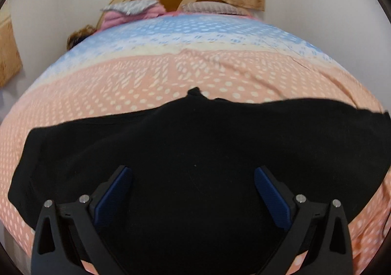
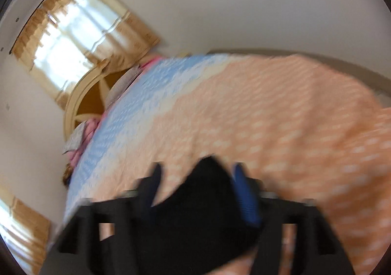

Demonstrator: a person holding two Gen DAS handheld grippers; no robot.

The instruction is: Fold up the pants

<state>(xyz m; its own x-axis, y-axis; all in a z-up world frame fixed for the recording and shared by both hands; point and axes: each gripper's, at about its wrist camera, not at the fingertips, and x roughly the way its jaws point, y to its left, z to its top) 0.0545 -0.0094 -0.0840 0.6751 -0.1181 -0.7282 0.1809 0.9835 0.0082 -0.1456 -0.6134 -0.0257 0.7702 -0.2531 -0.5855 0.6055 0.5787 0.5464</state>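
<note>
Black pants (image 1: 195, 143) lie limp and soft on the bed (image 1: 171, 74).
Left gripper (image 1: 193, 172) hovers wide above them; right gripper (image 2: 198, 177), blurred, seems to hold an edge — best grasped there.

The left gripper (image 1: 193, 172), a black two-finger tool with ribbed blue pads (image 1: 113, 196), stands with its jaws spread wide. One finger rises from seven o'clock and the other from five o'clock, and both tips lean outward, towards eleven and one o'clock.

The right gripper (image 2: 198, 172), of the same black build with blue pads (image 2: 245, 199), is smeared by motion blur. Its view is rolled over, tilted towards nine o'clock. The fingers stand apart with a gap between them, the right-hand pad showing its blue face at about five o'clock.
</note>
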